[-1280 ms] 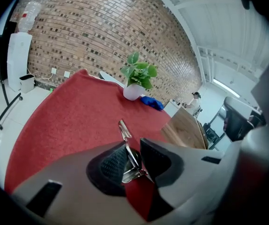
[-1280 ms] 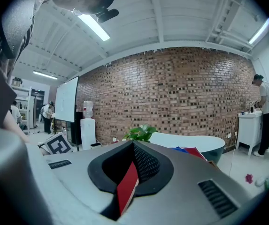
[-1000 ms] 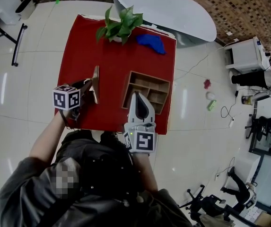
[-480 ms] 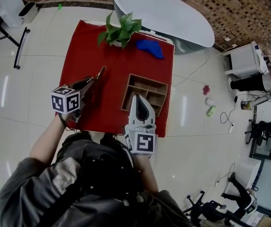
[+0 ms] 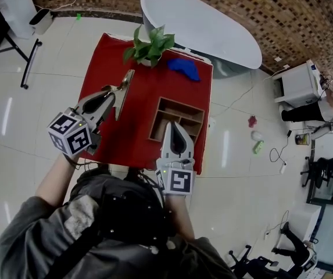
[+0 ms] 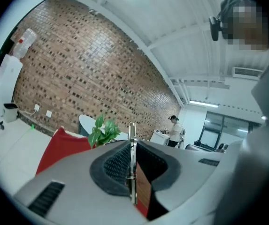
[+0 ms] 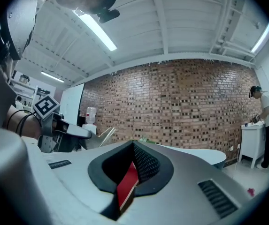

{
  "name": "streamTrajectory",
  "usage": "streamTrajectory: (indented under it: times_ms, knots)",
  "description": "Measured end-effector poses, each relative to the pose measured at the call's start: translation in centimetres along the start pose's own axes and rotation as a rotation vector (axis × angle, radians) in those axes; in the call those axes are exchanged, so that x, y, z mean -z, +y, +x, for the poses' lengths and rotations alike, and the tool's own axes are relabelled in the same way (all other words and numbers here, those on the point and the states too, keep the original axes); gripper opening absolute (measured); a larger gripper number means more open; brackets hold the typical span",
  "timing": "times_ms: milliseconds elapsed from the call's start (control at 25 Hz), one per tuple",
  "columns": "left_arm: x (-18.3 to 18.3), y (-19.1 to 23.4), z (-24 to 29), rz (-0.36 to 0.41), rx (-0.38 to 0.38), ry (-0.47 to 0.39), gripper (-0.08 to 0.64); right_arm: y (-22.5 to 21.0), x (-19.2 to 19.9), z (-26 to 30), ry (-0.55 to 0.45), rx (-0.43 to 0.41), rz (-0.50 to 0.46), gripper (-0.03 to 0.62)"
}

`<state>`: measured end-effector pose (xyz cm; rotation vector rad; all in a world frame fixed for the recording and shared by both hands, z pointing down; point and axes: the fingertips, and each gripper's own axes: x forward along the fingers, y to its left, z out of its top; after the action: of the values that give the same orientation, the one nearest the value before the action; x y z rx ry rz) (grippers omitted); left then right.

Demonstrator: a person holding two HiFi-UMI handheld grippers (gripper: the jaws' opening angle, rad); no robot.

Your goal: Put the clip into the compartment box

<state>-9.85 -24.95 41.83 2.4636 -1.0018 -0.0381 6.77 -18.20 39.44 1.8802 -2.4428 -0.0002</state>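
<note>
On the red table (image 5: 105, 68), a potted plant (image 5: 149, 45) stands at the 12 o'clock edge, a blue cloth (image 5: 183, 68) at 1 o'clock and the wooden compartment box (image 5: 156, 121) toward 4 o'clock. The left gripper (image 5: 115, 97), whose jaws have just been closing, clamps the metal clip (image 5: 125, 86) in the air at the box's 9 o'clock, apart from it. The right gripper (image 5: 175, 127), jaws together with nothing between them, hangs over the box's 6 o'clock rim, hiding part of it. A second ago the clip was lower, close to the table; it has risen and now tilts toward the plant.
</note>
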Motion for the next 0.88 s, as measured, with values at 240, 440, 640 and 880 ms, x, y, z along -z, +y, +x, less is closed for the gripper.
streamTrajectory:
  times_ms: [240,440,640,880]
  knots:
    - [-5.1,-5.5,-2.9,0.112,0.051,-0.121,0.051,-1.7,-2.9,-1.8,-0.096,0.037,-0.041,0.005]
    - [-8.4,-8.7,-6.0,0.167,0.064,-0.222,0.051,-2.6,-5.4,-3.5,-0.141,0.049,-0.067,0.004]
    - [-10.1,-11.5,-9.2,0.199,0.091,-0.286,0.051,-3.2,-6.3,-4.4,-0.163,0.062,-0.068,0.003]
    - [-9.3,-11.4,-9.7,0.3,0.033,-0.257,0.051,-3.1,-6.6,-4.6,-0.166,0.055,-0.059,0.005]
